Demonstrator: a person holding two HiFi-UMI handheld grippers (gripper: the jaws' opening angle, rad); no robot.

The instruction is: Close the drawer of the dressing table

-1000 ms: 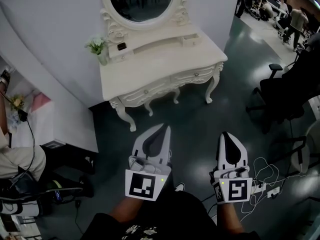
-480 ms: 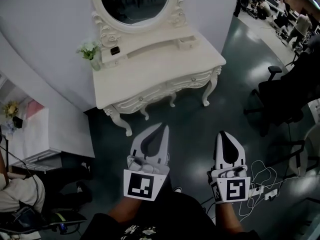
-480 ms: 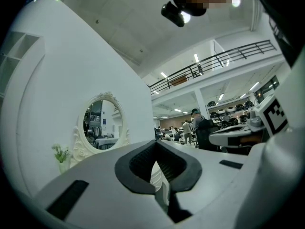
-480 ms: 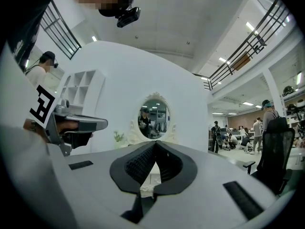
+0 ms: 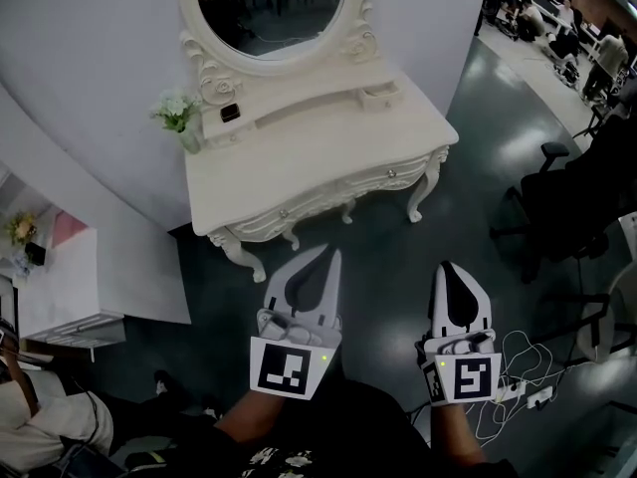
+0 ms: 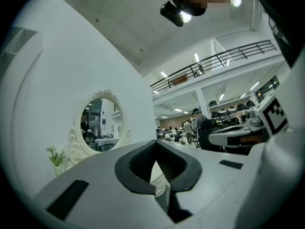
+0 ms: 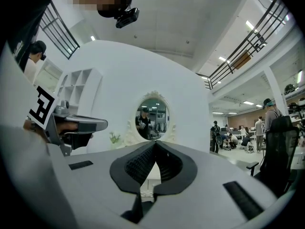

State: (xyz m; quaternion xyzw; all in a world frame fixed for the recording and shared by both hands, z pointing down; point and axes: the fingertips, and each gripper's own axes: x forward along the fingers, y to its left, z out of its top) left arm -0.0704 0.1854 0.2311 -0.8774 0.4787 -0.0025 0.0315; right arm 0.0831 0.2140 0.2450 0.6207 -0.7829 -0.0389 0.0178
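The white dressing table with its oval mirror stands against the white wall, ahead of both grippers. Its front drawers carry small knobs. A small drawer on the raised shelf at the right seems to stick out a little. My left gripper and right gripper point level at the table from a short way off, over the dark floor. Both are shut with nothing in them. In the gripper views the left gripper and the right gripper show their tips meeting before the mirror.
A vase of flowers and a small dark object sit on the table's shelf. A black office chair stands to the right. Cables and a power strip lie on the floor. A white shelf unit and a seated person are at left.
Both grippers have moved forward together toward the dressing table, which now looks nearer and larger. The seated person at left has slid toward the lower corner of the view.
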